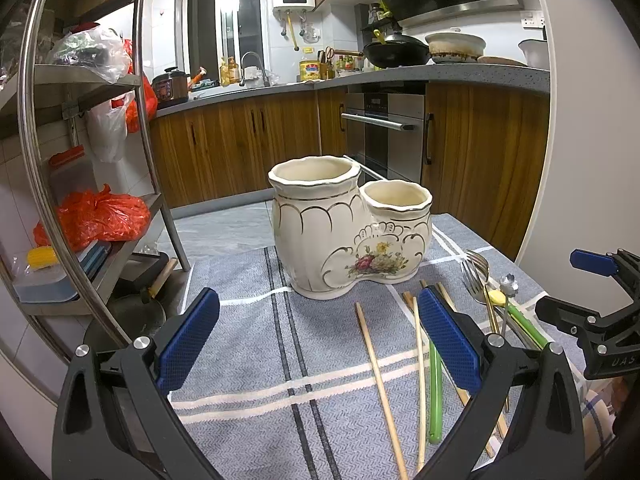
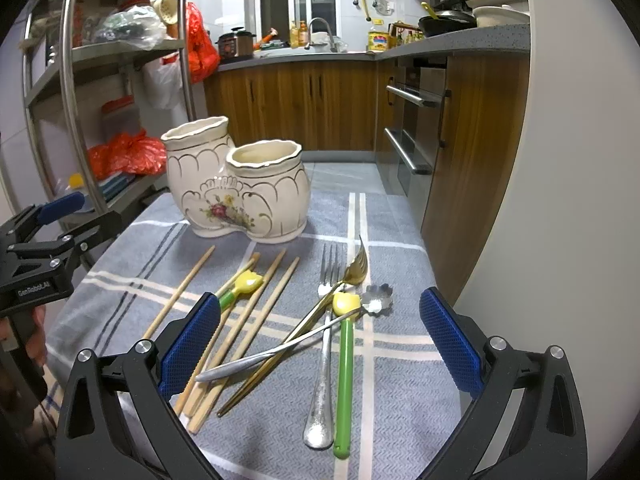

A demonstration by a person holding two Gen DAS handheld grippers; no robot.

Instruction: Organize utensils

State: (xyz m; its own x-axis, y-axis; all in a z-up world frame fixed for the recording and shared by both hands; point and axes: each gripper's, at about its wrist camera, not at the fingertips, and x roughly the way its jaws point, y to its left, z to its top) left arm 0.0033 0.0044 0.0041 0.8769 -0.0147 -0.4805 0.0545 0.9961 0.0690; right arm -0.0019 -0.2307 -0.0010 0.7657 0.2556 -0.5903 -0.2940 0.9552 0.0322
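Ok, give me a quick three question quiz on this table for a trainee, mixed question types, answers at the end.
1. True or false: both compartments of the ceramic holder look empty.
2. Multiple choice: the silver fork lies A) inside the holder, B) on the grey checked cloth in the tangle beside the gold spoon, C) in the right tongs.
3. Short answer: are the left tongs open or shut?

Key: 1 true, as far as the view shows. 2 B. 3 open, holding nothing.
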